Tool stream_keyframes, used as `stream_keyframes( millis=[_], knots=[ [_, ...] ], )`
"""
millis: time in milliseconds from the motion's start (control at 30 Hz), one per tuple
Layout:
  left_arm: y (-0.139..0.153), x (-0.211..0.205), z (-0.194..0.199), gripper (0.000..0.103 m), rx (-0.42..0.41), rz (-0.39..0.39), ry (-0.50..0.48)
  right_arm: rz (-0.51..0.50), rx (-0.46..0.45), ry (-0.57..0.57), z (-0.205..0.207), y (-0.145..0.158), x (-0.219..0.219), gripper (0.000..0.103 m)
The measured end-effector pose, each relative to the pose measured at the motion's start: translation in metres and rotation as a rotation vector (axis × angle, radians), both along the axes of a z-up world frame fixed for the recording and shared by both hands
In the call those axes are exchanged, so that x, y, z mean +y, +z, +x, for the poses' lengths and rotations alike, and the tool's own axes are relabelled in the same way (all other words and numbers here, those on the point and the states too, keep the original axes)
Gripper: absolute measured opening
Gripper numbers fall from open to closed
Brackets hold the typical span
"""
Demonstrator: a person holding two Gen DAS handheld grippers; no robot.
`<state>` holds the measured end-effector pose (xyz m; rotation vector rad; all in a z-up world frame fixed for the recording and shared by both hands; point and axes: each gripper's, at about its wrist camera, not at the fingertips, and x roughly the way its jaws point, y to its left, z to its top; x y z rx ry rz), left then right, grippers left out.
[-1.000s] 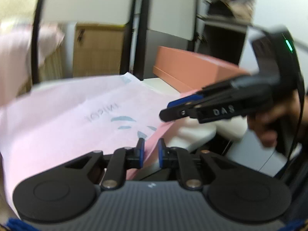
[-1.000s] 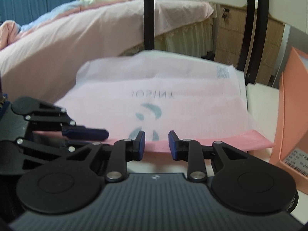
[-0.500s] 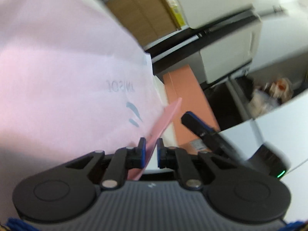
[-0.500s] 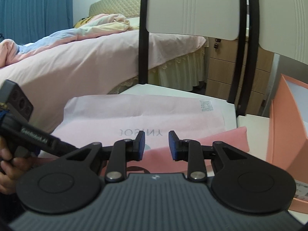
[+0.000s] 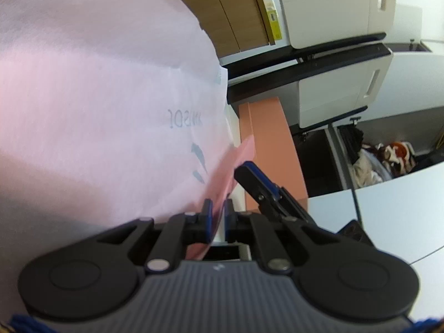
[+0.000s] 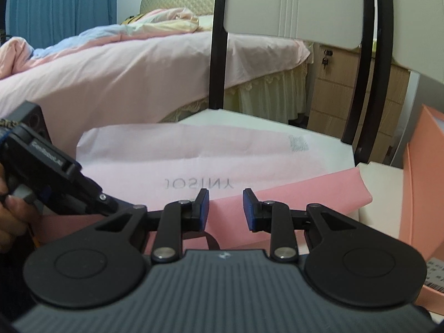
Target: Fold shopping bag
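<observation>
We note a bedroom: a bed [image 6: 116, 63] with pink bedding fills the far left of the right wrist view, blue curtains [image 6: 61, 2] behind it, a wooden cabinet [image 6: 358, 105] to the right. A chair back [image 6: 294, 2] on dark posts stands at the far edge of the white table [image 6: 388, 194]. An orange box [image 6: 424, 194] sits at the table's right side, a printed label on its low corner too small to read.

The shopping bag [image 6: 194, 161] lies flat on the table, pale pink, long axis running left to right across the right wrist view. Its near edge is turned over toward us as a deeper pink band [image 6: 299, 194]. Grey lettering shows through the sheet mirrored and inverted; we read it roughly as "JOSINY", not with certainty. A small blurred grey square sits near the far right corner.

The left gripper [image 5: 217, 216] has its jaws nearly together, pinching the deeper pink edge, which passes between the pads; they have just been closing. Its body carries white lettering we cannot read.

The right gripper [image 6: 225, 208] has its jaws spread apart, low over the pink band; we cannot tell whether a pad touches it.
</observation>
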<state>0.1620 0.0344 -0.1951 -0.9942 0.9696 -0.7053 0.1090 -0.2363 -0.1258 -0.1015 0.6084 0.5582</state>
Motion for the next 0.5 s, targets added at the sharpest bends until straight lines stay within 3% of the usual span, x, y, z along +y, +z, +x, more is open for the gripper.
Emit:
stream_keyframes(
  millis=[200,300,367,500],
  knots=[
    [0.016,-0.005,-0.007,0.012,-0.086,0.138,-0.010,-0.038,0.039,0.014,0.010,-0.015,0.007,0.030],
    [0.030,-0.011,-0.015,0.028,-0.175,0.227,-0.001,-0.063,0.066,0.001,0.014,-0.021,0.008,0.030],
    [0.041,-0.016,-0.023,0.047,-0.251,0.307,0.011,-0.068,0.074,-0.012,0.016,-0.024,0.007,0.029],
    [0.061,-0.032,-0.043,0.051,-0.429,0.477,0.006,-0.068,0.094,-0.046,0.022,-0.024,0.004,0.029]
  ],
)
